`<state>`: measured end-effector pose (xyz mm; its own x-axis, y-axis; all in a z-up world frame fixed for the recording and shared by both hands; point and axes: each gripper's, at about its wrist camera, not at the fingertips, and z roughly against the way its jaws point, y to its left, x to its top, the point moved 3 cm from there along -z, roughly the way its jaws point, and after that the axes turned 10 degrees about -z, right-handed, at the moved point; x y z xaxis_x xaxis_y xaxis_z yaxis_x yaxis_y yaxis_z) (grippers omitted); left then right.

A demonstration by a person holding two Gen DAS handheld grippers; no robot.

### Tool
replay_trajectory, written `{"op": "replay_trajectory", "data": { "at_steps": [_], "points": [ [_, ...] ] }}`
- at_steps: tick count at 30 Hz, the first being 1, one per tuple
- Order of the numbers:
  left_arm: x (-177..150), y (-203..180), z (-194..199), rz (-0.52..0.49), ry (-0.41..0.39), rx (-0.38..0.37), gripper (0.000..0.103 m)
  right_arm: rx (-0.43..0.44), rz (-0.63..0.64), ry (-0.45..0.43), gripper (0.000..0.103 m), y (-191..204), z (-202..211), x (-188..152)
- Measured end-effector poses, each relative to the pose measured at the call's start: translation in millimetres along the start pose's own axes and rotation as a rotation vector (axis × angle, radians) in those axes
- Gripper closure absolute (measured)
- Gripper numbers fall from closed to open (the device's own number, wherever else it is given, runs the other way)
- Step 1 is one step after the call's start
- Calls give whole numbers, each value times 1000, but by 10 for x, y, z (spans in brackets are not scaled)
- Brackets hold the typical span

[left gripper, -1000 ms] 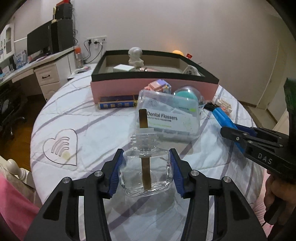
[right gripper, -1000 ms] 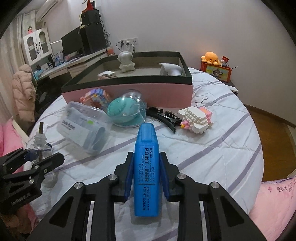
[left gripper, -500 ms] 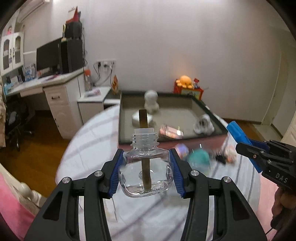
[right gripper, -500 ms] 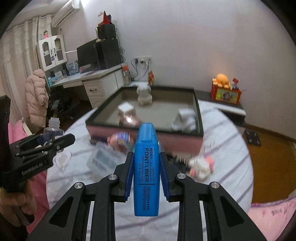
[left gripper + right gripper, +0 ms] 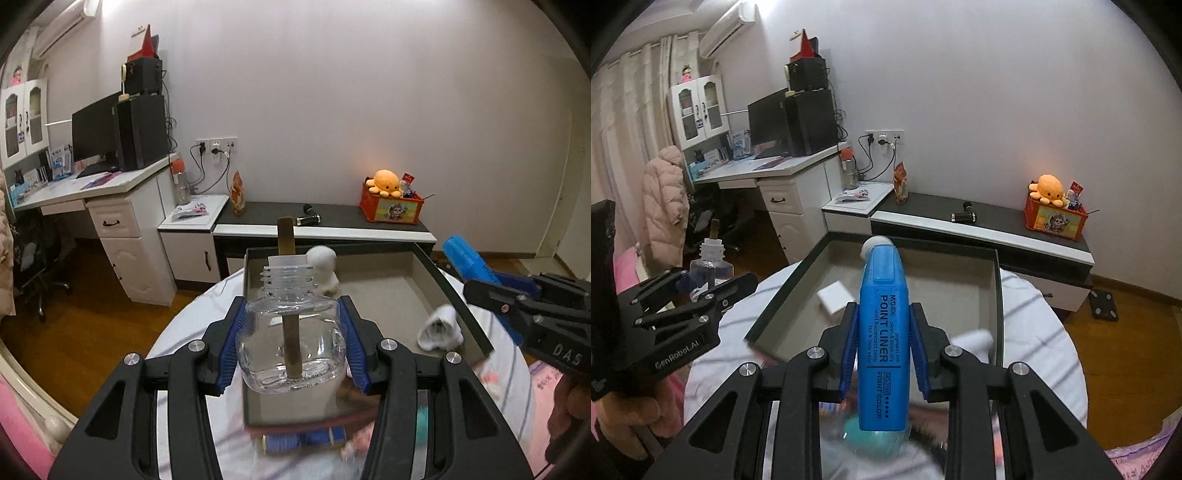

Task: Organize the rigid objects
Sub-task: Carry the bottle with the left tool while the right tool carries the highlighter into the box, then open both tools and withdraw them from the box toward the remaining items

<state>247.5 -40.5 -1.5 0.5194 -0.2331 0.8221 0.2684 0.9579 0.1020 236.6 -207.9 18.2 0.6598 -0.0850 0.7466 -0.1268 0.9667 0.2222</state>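
Observation:
My left gripper is shut on a clear glass bottle with a brown wick, held upright above the near edge of a dark-rimmed, pink-sided box. To its right, my right gripper carries a blue highlighter. In the right wrist view that gripper is shut on the highlighter, which points over the box. The left gripper with the bottle shows at the left. In the box lie a white figure, a white shell-like piece and a white block.
The box rests on a round surface under a white striped cloth. Blurred loose items lie below the grippers, among them a teal dome and a blue book. A low dark-topped cabinet and a white desk stand beyond.
Both grippers have risen and moved forward from over the loose items to the box's near edge, each keeping its hold. The box interior now fills the middle of both views.

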Motion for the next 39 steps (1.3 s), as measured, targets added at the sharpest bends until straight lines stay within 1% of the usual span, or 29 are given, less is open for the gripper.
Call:
{"op": "replay_trajectory", "data": {
  "at_steps": [5, 10, 12, 14, 16, 18, 19, 20, 21, 22, 23, 24, 26, 28, 30, 32, 33, 34, 35, 37, 39],
  "points": [
    [160, -74, -433, -6, 50, -12, 53, -13, -65, 72, 76, -255, -501, 155],
    [195, -228, -953, -18, 153, -50, 53, -32, -115, 157, 76, -478, -919, 155],
    [166, -274, -1107, -14, 191, -65, 53, -35, -130, 181, 76, -549, -1019, 129],
    [128, -293, -1192, -12, 218, -65, 53, -42, -141, 202, 76, -589, -1103, 95],
    [62, -306, -1284, -17, 252, -50, 53, -49, -155, 216, 76, -619, -1166, 73],
    [20, -317, -1322, -24, 269, -35, 53, -54, -163, 230, 76, -631, -1211, 52],
    [0, -313, -1328, -26, 275, -31, 51, -57, -172, 235, 76, -644, -1231, 44],
    [-7, -310, -1331, -25, 278, -26, 44, -61, -181, 237, 76, -657, -1244, 35],
    [-19, -292, -1320, -23, 279, -21, 32, -61, -184, 239, 75, -655, -1252, 32],
    [-18, -270, -1308, -20, 276, -15, 26, -60, -188, 239, 75, -663, -1248, 19],
    [-11, -248, -1259, -17, 261, -4, 17, -60, -191, 237, 71, -664, -1242, 22],
    [-7, -224, -1228, -17, 250, -1, 11, -59, -194, 234, 64, -667, -1226, 19],
    [5, -184, -1130, -9, 224, 2, 8, -59, -200, 214, 33, -669, -1159, 27],
    [5, -124, -1004, 17, 198, -3, 5, -64, -206, 183, 21, -680, -1075, 45],
    [-6, -64, -870, 35, 169, -1, 3, -56, -212, 172, 21, -670, -991, 47],
    [-30, -4, -752, 45, 148, 9, 3, -66, -209, 148, 18, -646, -875, 34],
    [-50, 25, -659, 55, 133, 19, 2, -69, -211, 141, 15, -635, -840, 29],
    [-71, 51, -571, 66, 117, 28, 2, -73, -215, 131, 3, -622, -785, 15],
    [-99, 81, -460, 78, 97, 39, 1, -82, -215, 113, 0, -606, -711, -2],
    [-139, 119, -285, 87, 65, 62, 1, -102, -199, 78, 0, -563, -557, -44],
    [-207, 146, -86, 97, 36, 86, 0, -97, -194, 67, 0, -523, -447, -90]
  ]
}}
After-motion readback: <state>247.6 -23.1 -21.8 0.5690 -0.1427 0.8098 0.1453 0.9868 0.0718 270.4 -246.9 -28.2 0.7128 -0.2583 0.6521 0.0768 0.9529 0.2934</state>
